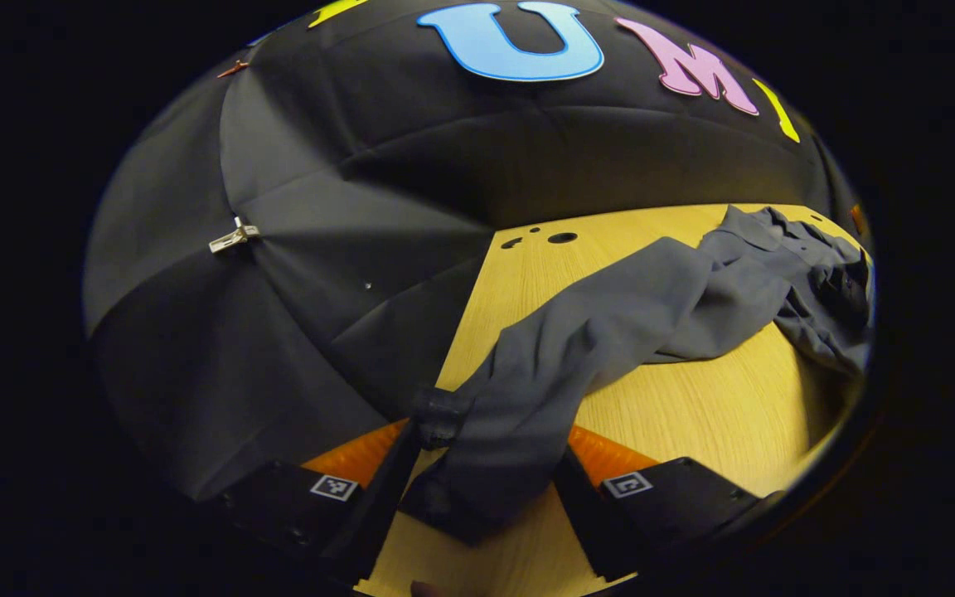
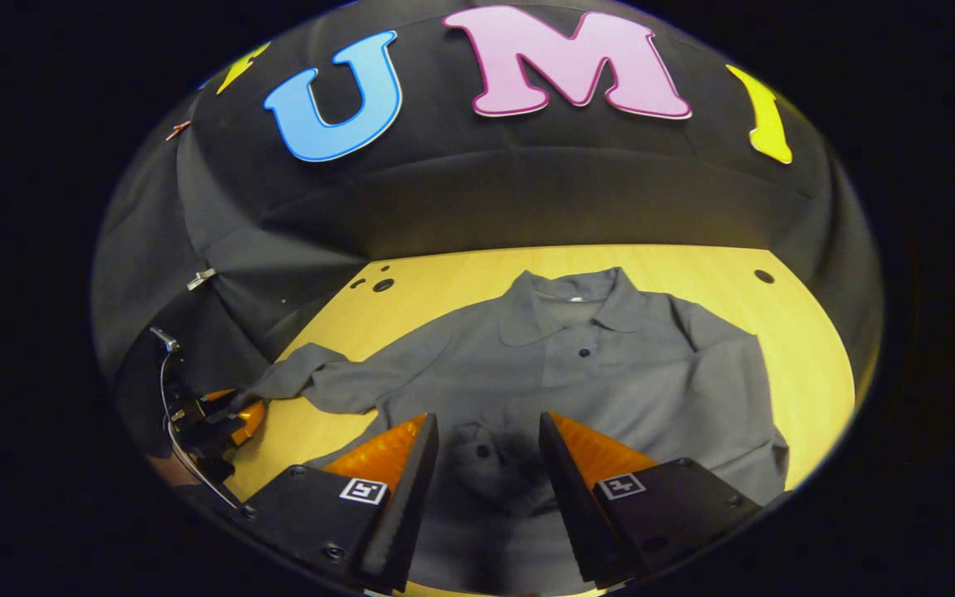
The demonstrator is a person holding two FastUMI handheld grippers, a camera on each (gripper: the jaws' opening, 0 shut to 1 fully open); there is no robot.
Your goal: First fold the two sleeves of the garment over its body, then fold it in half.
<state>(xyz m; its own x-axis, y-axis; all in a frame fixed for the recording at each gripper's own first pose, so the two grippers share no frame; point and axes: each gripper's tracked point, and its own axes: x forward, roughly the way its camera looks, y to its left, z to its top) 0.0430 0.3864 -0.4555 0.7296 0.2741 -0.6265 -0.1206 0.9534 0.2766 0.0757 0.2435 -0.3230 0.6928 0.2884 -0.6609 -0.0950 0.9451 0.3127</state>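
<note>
A grey collared shirt (image 2: 577, 373) lies face up on the wooden table (image 2: 809, 356), collar toward the back wall. One sleeve lies folded over the body, and its buttoned cuff (image 2: 486, 456) rests between the spread fingers of my right gripper (image 2: 487, 464), which is open just above it. The other sleeve (image 2: 312, 373) stretches out to the table's left edge. In the left gripper view this sleeve (image 1: 560, 348) runs from the bunched body down between the fingers of my left gripper (image 1: 486, 489). Its jaws stand wide around the cuff end (image 1: 442, 414). The left gripper (image 2: 225, 423) also appears far left in the right gripper view.
The table's left edge (image 1: 453, 365) runs right beside the left gripper, with the black cloth wall beyond it. Small round holes (image 1: 560, 238) sit in the table's back left corner, and one more hole (image 2: 763, 276) at the back right. Bare wood (image 1: 718, 406) lies right of the sleeve.
</note>
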